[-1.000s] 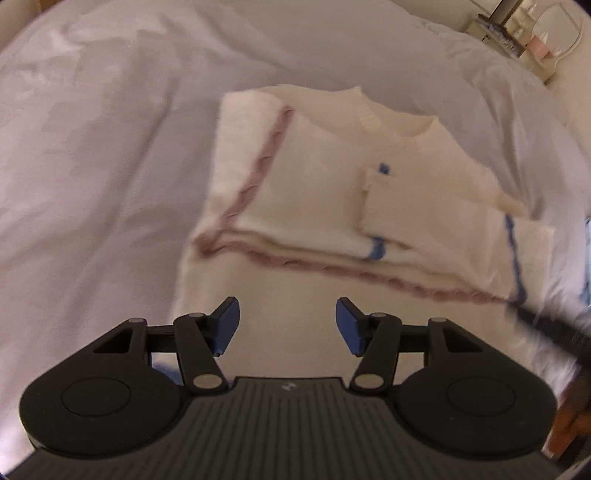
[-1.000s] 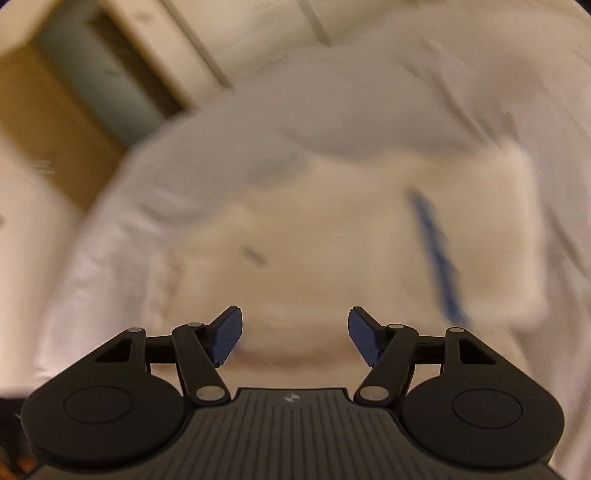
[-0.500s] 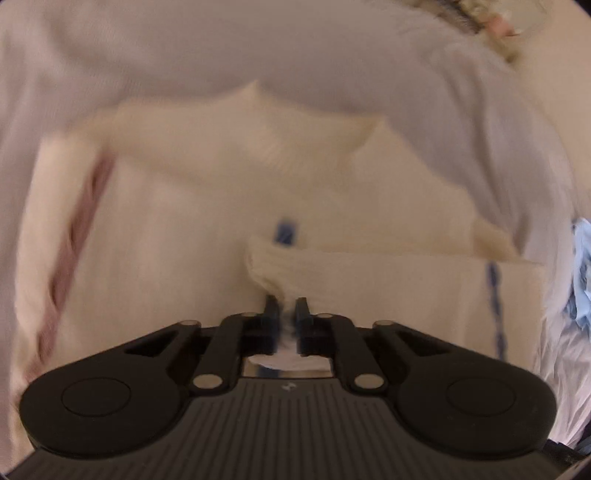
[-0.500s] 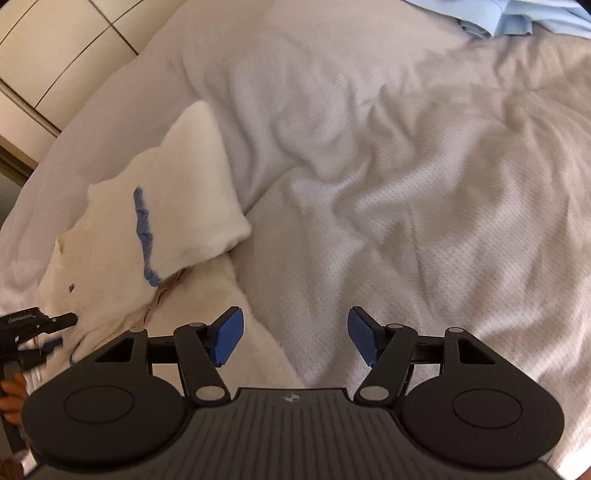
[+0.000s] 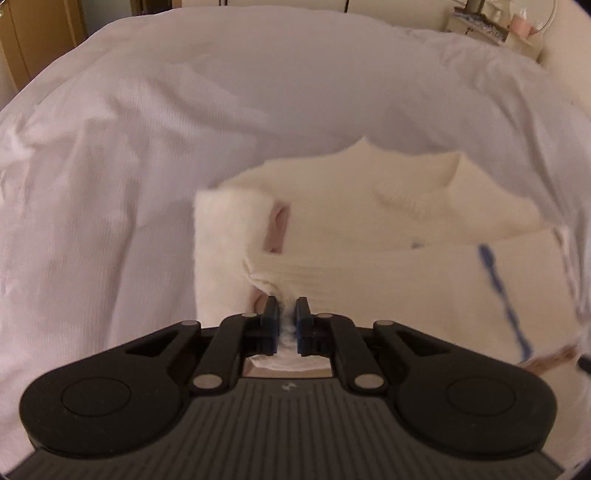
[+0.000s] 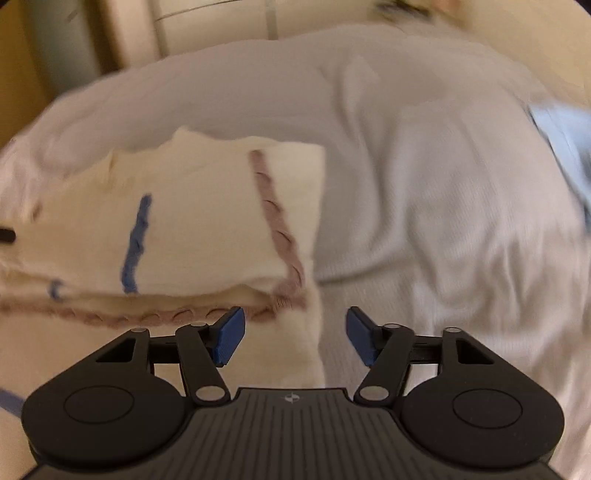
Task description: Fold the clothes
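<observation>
A cream knit sweater [image 5: 388, 258] with blue and mauve braid stripes lies partly folded on a white bed sheet [image 5: 147, 147]. My left gripper [image 5: 286, 317] is shut on the sweater's sleeve cuff, with the cuff bunched between the blue pads. In the right wrist view the sweater [image 6: 192, 221] lies ahead and to the left, with a blue stripe and a mauve braid along its folded edge. My right gripper [image 6: 293, 332] is open and empty, hovering over the sweater's right edge.
A light blue garment [image 6: 565, 140] lies on the sheet [image 6: 424, 184] at the far right. A dresser with small items [image 5: 495, 22] stands beyond the bed at the top right. Wooden cabinets [image 6: 55, 48] stand behind the bed.
My left gripper closed on the sleeve cuff and has drawn it leftward across the sweater. My right gripper swung back toward the sweater's right edge, still open.
</observation>
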`<state>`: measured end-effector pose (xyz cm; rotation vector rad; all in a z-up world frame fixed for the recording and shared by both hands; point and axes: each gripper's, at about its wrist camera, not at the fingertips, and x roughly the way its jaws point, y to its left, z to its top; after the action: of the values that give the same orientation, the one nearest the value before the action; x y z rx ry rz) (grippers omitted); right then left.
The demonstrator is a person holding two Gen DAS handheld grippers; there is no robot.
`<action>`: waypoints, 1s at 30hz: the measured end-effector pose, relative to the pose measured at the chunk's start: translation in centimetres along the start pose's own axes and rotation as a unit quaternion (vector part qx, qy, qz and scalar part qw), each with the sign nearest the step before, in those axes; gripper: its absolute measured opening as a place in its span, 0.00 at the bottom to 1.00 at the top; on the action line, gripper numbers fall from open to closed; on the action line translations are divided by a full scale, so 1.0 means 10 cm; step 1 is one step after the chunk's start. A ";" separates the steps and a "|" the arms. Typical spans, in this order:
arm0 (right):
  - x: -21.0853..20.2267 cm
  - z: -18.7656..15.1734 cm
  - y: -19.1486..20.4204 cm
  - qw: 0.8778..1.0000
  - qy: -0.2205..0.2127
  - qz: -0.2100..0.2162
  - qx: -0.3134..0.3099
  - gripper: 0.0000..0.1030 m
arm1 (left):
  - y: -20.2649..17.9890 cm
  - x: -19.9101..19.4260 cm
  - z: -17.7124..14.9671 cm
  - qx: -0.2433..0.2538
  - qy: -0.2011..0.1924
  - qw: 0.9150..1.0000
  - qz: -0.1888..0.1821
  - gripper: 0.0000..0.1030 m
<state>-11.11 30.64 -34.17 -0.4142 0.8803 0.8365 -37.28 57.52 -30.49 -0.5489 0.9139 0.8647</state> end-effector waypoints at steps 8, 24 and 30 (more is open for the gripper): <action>0.49 0.11 -0.08 0.997 0.061 -0.048 -0.023 0.50 | 0.20 -0.06 -0.21 0.020 0.010 0.999 0.043 0.24; 0.36 -0.16 -0.43 0.984 0.082 -0.012 0.159 0.48 | 0.40 -0.27 -0.74 0.098 0.031 0.994 -0.036 0.23; -0.24 -0.98 -0.59 0.964 0.112 0.005 0.239 0.50 | 0.87 -0.84 -1.54 0.038 0.106 0.992 -0.053 0.25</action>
<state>-12.32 19.68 -38.10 -0.0786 1.2586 0.5646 -54.24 47.70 -31.75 -0.6255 1.0961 0.6807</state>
